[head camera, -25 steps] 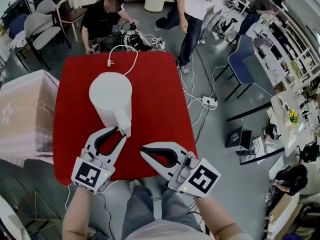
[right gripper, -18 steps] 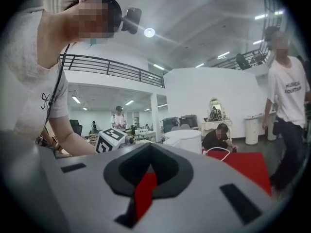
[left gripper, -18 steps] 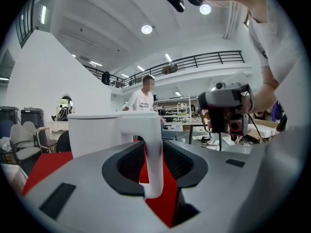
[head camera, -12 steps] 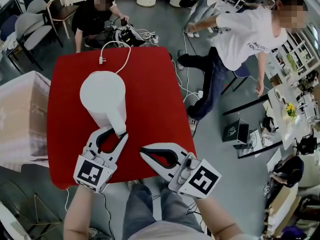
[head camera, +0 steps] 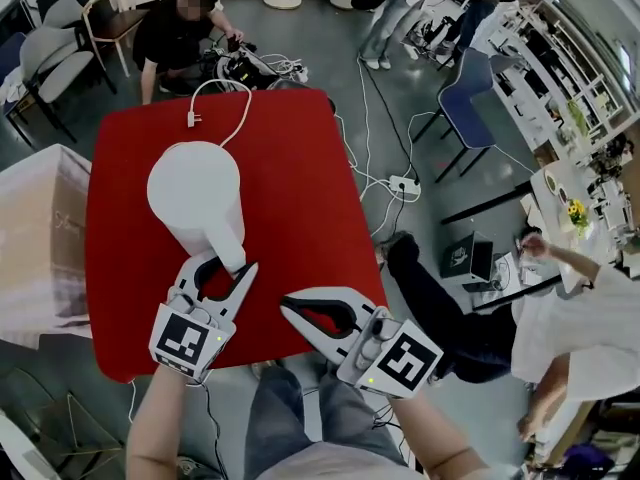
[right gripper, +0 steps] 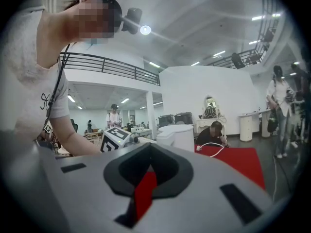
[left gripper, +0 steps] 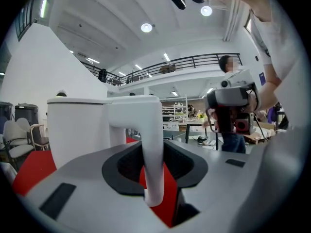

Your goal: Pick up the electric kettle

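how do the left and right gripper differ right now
The left gripper has its jaws apart around the kettle handle, while the right gripper has its jaws together on nothing. The left gripper reaches the white kettle, while the right gripper hangs apart from it, tips over the near part of the red table. Both are grey, and each has a marker cube.

- Kettle [head camera: 195,193] stands on the counter [head camera: 300,188], left of centre.
- Cord [head camera: 235,103] lies behind the kettle, toward the far edge.
- Left tool [head camera: 228,266] at the near edge, kettle handle between its jaws.
- Right tool [head camera: 285,306] beside it, apart from the kettle.
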Action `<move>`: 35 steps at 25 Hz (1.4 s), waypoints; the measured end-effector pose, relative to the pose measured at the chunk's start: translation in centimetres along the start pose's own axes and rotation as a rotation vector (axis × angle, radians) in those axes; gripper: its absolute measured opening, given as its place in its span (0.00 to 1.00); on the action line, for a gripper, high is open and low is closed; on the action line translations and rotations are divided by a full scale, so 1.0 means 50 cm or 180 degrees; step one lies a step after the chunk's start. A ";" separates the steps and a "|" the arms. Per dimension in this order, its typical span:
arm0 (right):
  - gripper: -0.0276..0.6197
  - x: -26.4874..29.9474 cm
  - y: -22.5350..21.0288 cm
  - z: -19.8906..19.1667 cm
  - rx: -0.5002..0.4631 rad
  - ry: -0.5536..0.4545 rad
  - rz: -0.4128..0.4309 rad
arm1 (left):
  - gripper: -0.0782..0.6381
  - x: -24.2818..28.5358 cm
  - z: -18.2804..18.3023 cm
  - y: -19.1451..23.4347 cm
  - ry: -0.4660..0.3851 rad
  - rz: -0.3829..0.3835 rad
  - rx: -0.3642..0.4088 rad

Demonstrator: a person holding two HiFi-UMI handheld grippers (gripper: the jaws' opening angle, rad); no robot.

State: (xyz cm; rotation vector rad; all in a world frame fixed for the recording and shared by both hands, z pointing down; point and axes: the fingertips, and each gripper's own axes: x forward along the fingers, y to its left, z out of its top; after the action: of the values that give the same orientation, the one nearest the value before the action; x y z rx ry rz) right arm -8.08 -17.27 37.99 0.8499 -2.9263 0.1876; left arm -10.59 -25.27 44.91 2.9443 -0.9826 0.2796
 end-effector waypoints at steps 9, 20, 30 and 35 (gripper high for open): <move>0.05 -0.022 -0.017 -0.011 0.0013 0.0050 -0.0101 | 0.24 0.051 -0.004 -0.006 -0.0001 0.0029 0.0031; 0.05 -0.042 -0.041 -0.016 0.0032 0.0057 -0.0147 | 0.12 0.084 0.016 -0.001 -0.0078 0.0137 0.0077; 0.05 -0.053 -0.048 -0.017 0.0010 0.0074 -0.0133 | 0.12 0.092 0.027 -0.004 -0.0094 0.0240 0.0298; 0.05 -0.061 -0.054 -0.007 0.0004 0.0051 -0.0141 | 0.12 0.077 0.062 0.008 -0.0231 0.0319 0.0015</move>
State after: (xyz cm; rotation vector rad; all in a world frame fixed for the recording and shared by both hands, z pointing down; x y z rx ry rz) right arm -4.05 -17.86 38.22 0.9080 -2.8900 0.1922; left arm -7.32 -28.12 42.52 2.9332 -1.1421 0.1786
